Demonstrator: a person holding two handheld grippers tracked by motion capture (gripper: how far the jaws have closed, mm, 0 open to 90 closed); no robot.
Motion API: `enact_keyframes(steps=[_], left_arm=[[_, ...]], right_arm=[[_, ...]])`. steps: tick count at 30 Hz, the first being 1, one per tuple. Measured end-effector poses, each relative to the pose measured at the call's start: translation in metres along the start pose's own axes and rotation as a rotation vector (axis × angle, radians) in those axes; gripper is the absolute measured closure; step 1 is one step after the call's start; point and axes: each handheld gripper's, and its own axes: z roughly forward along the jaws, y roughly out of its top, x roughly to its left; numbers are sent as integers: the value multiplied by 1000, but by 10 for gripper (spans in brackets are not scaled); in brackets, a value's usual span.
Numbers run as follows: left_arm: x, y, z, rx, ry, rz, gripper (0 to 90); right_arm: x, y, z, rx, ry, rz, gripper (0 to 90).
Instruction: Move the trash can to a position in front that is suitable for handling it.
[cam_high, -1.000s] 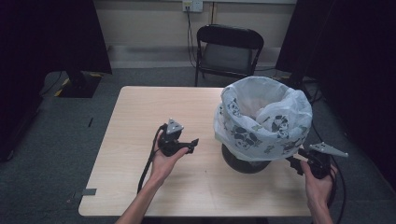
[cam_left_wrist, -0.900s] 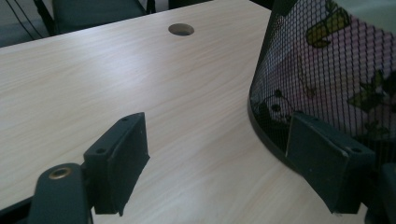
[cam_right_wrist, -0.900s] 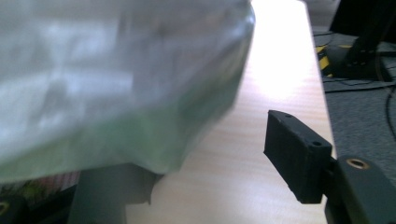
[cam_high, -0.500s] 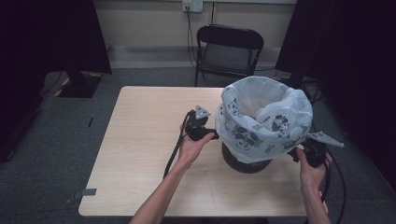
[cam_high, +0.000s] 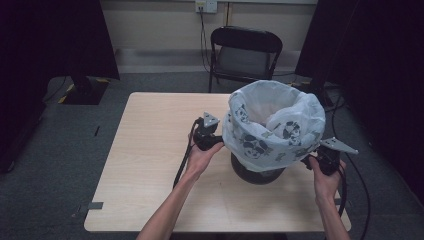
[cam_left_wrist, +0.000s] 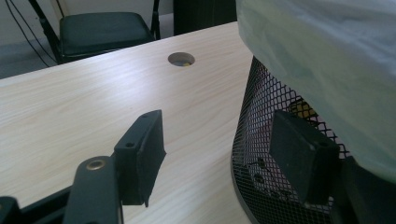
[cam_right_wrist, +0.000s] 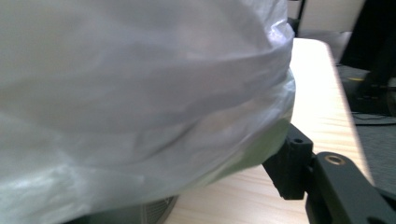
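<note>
Room is dark, grey floor, black curtains at both frame edges. Wooden table (cam_high: 150, 165) fills centre frame; black folding chair (cam_high: 243, 52) behind it, upper centre. My mesh bin (cam_high: 257, 172) sits right of centre, white printed bag (cam_high: 272, 127) draped over its rim, hiding most of it. Left gripper (cam_high: 216, 143) at the bag's left edge: jaws have just been closing, apart, one against the mesh. Right gripper (cam_high: 314, 159) under the bag's right edge, jaws closing too; can't tell if it's pinching.
</note>
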Motion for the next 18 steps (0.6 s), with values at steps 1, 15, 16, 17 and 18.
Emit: enact_keyframes(steps=[1, 15, 16, 17, 18], left_arm=[[3, -2, -4, 1, -4, -3, 353], [30, -25, -48, -11, -68, -28, 381], [31, -26, -50, -8, -68, -33, 381], [32, -27, -53, -10, -66, -35, 383], [33, -28, -55, -8, -69, -37, 390]], right_arm=[[2, 0, 1, 2, 15, 2, 489], [32, 2, 5, -26, 164, 4, 484], [34, 2, 6, -25, 174, 1, 484], [36, 1, 6, -26, 180, -2, 485], [38, 1, 6, -26, 186, -4, 485]])
